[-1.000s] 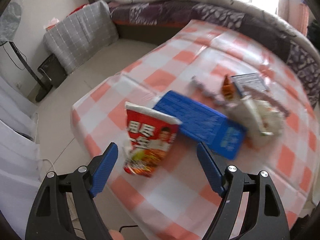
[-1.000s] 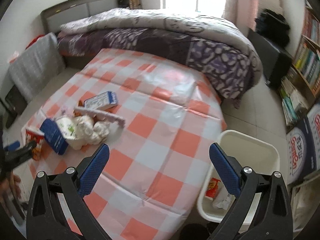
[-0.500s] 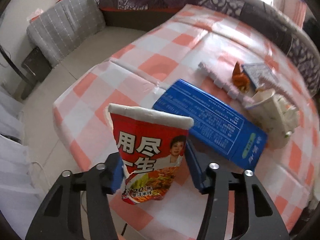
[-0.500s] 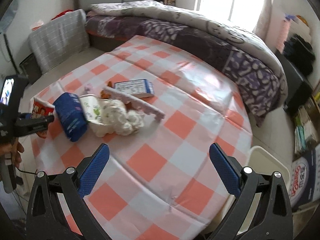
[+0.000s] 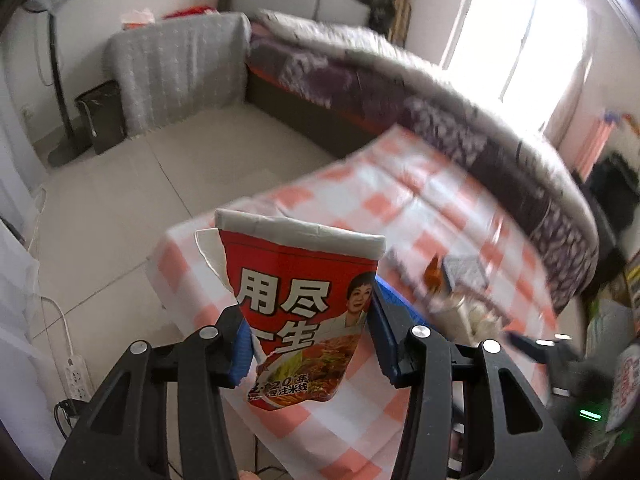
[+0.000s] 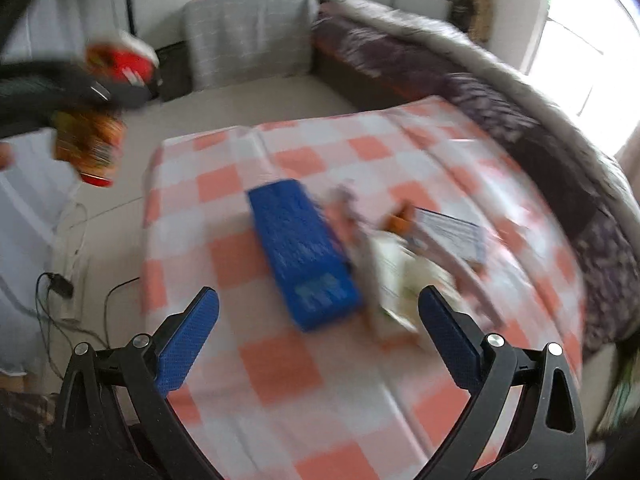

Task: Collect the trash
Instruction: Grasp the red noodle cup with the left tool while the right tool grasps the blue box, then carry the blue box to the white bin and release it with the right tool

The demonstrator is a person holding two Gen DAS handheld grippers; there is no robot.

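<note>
Checked tablecloth (image 6: 280, 376): left jaws clamp red noodle cup (image 5: 304, 312) (reads "用尽"); right jaws wide.

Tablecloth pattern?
Orange-and-white checks on the tablecloth; clearest in the right wrist view, despite blur.

Left tongs (image 5: 306, 346) filled by the red noodle cup (image 5: 304, 308), clamped between both pads, lifted above the desk (image 5: 360, 200) edge; no spare room between them. Right tongs (image 6: 318, 338) spread wide, gap unblocked, hovering above the checked cloth. Directly ahead: blue box (image 6: 302, 252) lying flat, and just beside it on the right a blurred heap of white wrappers (image 6: 404, 276) and a small carton (image 6: 450, 236). Bare cloth in front of and left of the blue box. Open floor (image 5: 132, 184) left of the desk; bed (image 6: 520, 120) close along the far and right sides.
</note>
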